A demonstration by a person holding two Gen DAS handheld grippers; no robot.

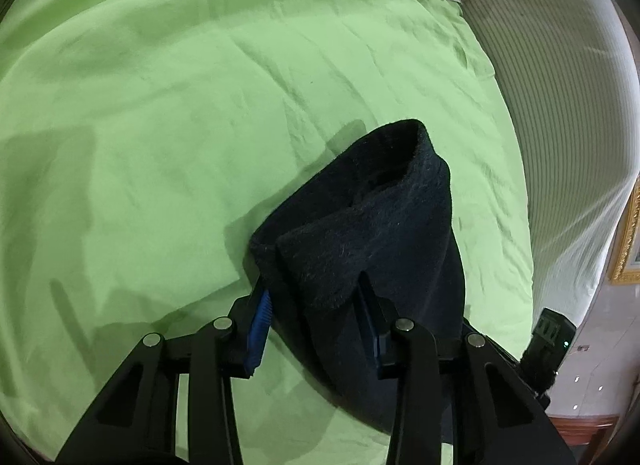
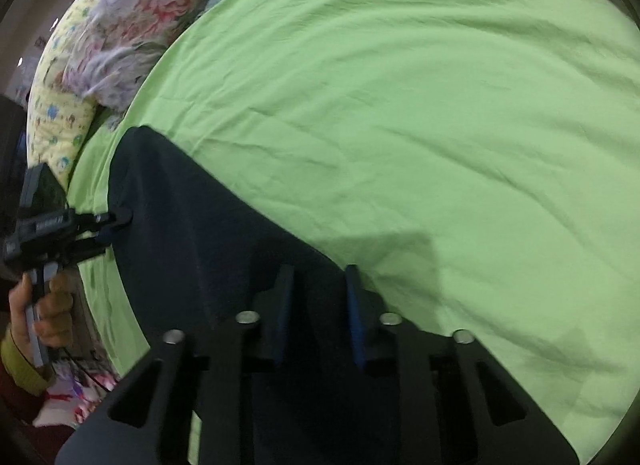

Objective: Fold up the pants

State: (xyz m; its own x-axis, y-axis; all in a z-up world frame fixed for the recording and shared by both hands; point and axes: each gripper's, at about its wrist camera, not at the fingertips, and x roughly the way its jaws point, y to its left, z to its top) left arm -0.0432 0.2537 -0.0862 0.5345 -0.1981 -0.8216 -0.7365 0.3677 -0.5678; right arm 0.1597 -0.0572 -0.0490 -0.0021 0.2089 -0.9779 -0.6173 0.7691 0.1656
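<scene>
Soft, even light falls on my green sheet (image 1: 180,105); my grippers cast faint shadows there. Fisheye bends the edges into dark corners, and my right view is slightly blurred.

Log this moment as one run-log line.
stage: mid-fold | left gripper: shut on pants | right gripper: shut on pants | surface: green sheet

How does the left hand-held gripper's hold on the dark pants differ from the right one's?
The left hand-held gripper has thick bunched, fuzzy layers of the pants between its fingers; the right hand-held gripper sits over flatter, smoother cloth. The left holds a raised folded end; the right holds a long edge that stretches toward the other gripper. Whether the right fingers actually pinch the cloth cannot be told. Both work over the green sheet.
</scene>
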